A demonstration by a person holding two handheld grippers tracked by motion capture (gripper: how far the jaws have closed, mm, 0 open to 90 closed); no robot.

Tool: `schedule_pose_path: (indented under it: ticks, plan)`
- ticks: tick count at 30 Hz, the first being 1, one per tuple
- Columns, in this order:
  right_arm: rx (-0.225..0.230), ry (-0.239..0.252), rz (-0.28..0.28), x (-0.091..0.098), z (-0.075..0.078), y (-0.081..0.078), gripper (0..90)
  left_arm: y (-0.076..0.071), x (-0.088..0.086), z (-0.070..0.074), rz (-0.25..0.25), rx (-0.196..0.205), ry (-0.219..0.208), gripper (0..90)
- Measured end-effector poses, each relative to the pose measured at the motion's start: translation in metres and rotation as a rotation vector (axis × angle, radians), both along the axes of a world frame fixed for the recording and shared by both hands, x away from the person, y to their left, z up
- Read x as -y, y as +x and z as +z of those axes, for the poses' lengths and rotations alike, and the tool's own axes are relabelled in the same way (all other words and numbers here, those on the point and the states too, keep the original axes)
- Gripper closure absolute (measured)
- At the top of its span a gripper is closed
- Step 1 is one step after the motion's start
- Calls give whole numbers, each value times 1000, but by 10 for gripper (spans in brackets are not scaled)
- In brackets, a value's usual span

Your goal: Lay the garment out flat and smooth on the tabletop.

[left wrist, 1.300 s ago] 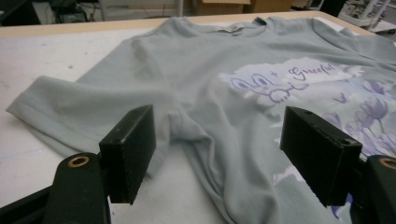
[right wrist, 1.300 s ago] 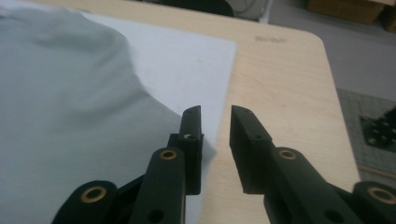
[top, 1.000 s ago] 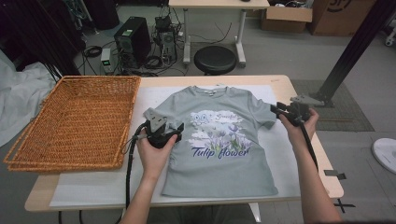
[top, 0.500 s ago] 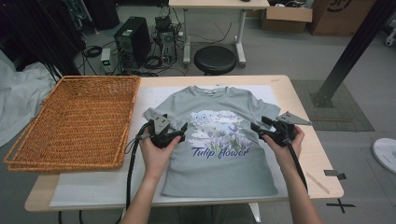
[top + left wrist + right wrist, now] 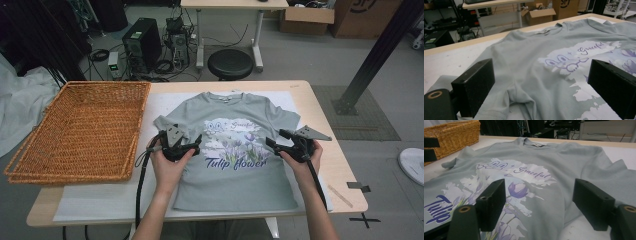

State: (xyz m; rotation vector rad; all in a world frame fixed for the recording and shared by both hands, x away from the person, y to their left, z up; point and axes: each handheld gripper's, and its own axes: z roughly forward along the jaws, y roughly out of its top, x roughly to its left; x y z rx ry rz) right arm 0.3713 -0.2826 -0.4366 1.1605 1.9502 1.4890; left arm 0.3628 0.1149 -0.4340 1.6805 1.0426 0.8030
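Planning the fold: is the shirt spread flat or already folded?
Spread: shirt lies face up on the table, print showing, sleeves out.

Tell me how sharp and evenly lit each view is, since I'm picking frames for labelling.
High view: even, soft light, mild blur, the T-shirt print readable. Left gripper view: shirt sharp, the near black jaws soft, background dim. Right gripper view: print and wicker basket clear, the background dark, no glare.

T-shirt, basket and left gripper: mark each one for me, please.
T-shirt (image 5: 235, 187), high view, plain lower front below the print.
Basket (image 5: 80, 131), high view, woven bottom.
Left gripper (image 5: 196, 142), high view, between its open jaw tips over the shirt.
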Motion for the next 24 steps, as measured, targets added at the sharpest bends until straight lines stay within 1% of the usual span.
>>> schedule_pose_path:
  ticks: [3,7,9,12,15,18,21,24]
  plan:
    - [12,-2,11,0,-2,1,243,-2,-1,0,7,5,-7,64]
    - [15,3,-2,2,-1,0,237,-4,-3,1,4,13,-7,56]
    - [23,16,-8,4,0,0,232,-5,-4,3,4,25,-5,55]
    - [31,28,-17,7,2,0,220,-6,-9,7,7,31,-16,44]
    - [35,50,-25,10,4,-1,198,-8,-11,10,12,35,-19,35]
    - [37,45,-30,12,5,-1,188,-10,-11,11,1,39,-23,25]
    - [32,48,-34,13,6,-1,182,-10,-10,11,-22,45,-21,7]
    - [25,46,-35,14,5,0,169,-11,-8,11,-22,50,-23,4]
